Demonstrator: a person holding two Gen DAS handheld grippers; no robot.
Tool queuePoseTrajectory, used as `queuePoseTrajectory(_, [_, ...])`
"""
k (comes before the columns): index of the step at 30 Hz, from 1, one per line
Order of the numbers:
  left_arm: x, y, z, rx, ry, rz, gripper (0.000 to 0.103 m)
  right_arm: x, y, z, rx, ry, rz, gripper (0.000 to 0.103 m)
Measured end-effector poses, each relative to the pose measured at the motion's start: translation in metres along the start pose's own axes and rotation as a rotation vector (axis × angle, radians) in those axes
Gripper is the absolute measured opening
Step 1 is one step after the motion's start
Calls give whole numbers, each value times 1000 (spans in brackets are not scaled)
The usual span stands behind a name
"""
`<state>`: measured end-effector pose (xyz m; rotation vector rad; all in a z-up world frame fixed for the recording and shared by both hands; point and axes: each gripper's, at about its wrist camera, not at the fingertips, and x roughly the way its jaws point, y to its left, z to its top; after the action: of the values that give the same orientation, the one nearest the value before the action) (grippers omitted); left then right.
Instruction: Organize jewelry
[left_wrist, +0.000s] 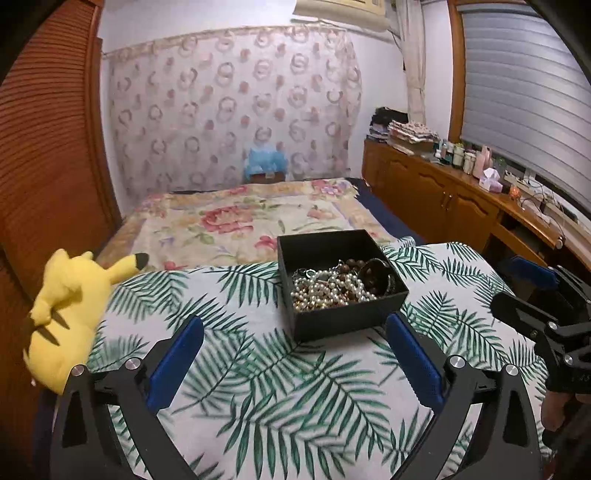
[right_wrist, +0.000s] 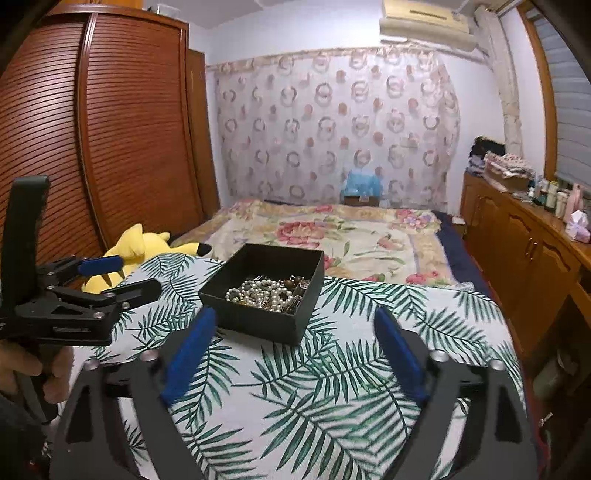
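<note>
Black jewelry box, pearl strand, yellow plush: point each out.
black jewelry box (left_wrist: 338, 319), left wrist view, near front wall.
pearl strand (right_wrist: 255, 291), right wrist view, beads inside the box.
yellow plush (left_wrist: 64, 314), left wrist view, its body.

Box (left_wrist: 341, 280) at centre on the leaf-print cloth (left_wrist: 258, 369), jewellery (left_wrist: 332, 291) heaped inside toward its near right corner. Plush toy (left_wrist: 70, 314) at nine o'clock of the box, at the cloth's left edge. Bed blanket (left_wrist: 240, 221) behind at twelve. Wardrobe (left_wrist: 48, 166) beyond the toy at ten. Cabinet (left_wrist: 443, 195) at two, bottles (left_wrist: 461, 153) on top.
</note>
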<state>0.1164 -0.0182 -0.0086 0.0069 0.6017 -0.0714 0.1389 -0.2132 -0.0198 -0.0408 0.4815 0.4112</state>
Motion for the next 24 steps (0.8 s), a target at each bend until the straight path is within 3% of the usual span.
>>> queuePoseTrajectory(2, [-12,0,-5,-7,-3,13,95,-10,3,-3,8,-13,-18,100])
queuePoseTrajectory(8, [-30,1,-19,-37,-13,5,95,-24,12,-12,4,-17,-52,101])
queuePoseTrajectory(24, [-28,-4,-33,-30,4,18,95,-27,12,-22,34,-36,-84,100])
